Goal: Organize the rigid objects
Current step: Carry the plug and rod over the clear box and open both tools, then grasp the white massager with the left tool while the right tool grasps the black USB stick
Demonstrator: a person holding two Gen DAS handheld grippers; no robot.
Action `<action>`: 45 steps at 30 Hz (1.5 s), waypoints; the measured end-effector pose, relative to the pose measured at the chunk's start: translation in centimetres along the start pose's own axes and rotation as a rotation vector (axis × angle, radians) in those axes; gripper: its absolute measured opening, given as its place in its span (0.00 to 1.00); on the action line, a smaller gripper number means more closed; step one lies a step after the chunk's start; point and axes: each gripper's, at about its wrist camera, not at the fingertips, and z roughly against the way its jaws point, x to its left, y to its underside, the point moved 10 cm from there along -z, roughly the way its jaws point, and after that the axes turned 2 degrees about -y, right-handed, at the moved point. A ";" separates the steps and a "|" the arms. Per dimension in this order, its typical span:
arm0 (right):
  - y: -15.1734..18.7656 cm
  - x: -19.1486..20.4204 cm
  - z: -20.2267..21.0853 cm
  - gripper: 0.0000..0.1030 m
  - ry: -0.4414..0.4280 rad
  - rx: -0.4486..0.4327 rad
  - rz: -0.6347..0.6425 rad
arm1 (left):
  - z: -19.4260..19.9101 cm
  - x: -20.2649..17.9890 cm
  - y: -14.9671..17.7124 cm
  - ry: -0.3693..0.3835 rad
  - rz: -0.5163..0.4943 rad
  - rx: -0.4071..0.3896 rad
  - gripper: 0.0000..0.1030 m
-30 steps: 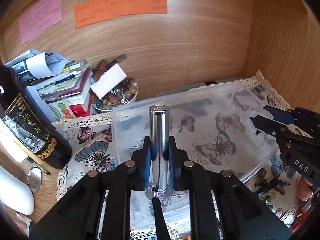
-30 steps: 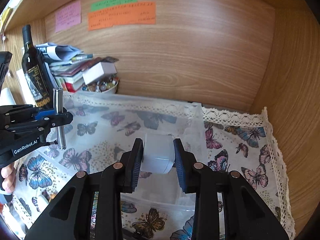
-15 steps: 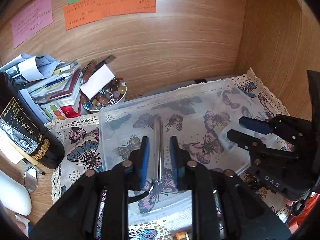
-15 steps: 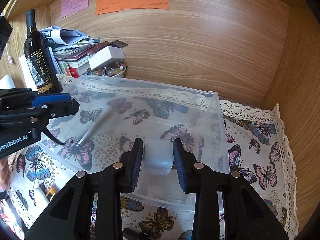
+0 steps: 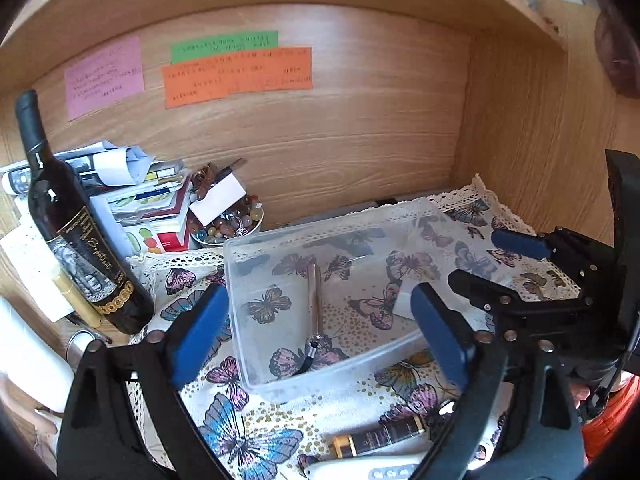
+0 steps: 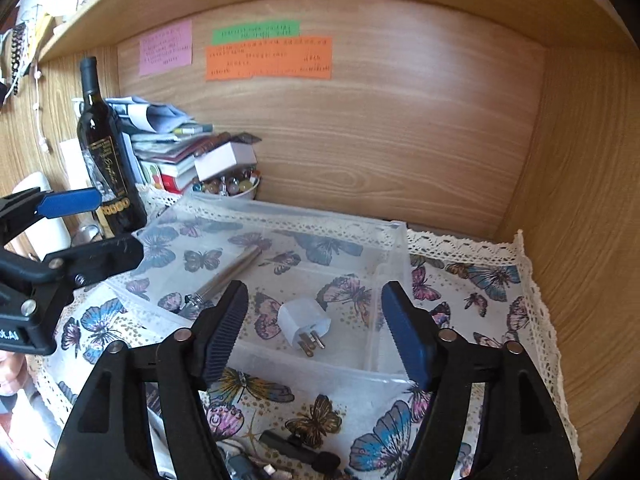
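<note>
Now both grippers, left (image 5: 316, 332) and right (image 6: 314, 332), hang spread wide and empty above the clear bin (image 6: 394, 292). Best to lift them straight up, clear of its walls, before reaching toward the dark tube (image 5: 378, 436) lying below the left one.

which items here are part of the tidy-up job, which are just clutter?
Job items:
clear plastic bin
metal cylinder, lying in the bin
white plug adapter, lying in the bin
left gripper and right gripper, both open and empty

Clutter:
wine bottle
book stack
bead bowl
sticky notes
</note>
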 end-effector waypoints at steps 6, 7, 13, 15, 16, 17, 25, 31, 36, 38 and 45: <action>0.9 0.0 2.6 0.75 0.015 -0.037 0.002 | 1.8 -0.8 2.1 0.015 -0.004 0.011 0.96; 1.2 0.0 2.9 0.75 0.017 -0.036 0.002 | 1.9 -0.9 2.7 0.022 -0.002 0.022 0.96; 3.5 -0.4 4.5 0.75 0.032 -0.021 -0.001 | 2.1 -1.7 6.9 0.021 -0.004 0.098 0.96; 4.5 -0.6 4.7 0.75 0.032 -0.005 -0.008 | 2.0 -1.9 8.5 0.014 -0.010 0.131 0.96; 5.0 -0.7 4.8 0.75 0.031 0.002 -0.013 | 1.9 -2.1 9.4 0.012 -0.011 0.147 0.96; 5.5 -0.8 4.8 0.75 0.031 0.012 -0.018 | 1.9 -2.2 10.2 0.011 -0.011 0.164 0.96; 9.0 -1.5 4.9 0.75 0.026 0.076 -0.048 | 2.1 -4.1 15.1 0.078 -0.017 0.255 0.96; 10.2 -2.0 5.2 0.75 0.023 0.092 -0.065 | 0.9 -6.4 15.8 0.069 -0.109 0.271 0.96; 11.0 -2.4 5.1 0.75 0.021 0.110 -0.079 | -0.2 -8.1 14.6 0.109 -0.169 0.267 0.96; 11.3 -2.5 4.9 0.75 0.019 0.119 -0.084 | -0.7 -8.8 14.3 0.145 -0.186 0.269 0.96; 12.0 -1.9 4.3 0.75 -0.014 0.142 -0.090 | -1.5 -9.2 14.2 0.195 -0.168 0.274 0.68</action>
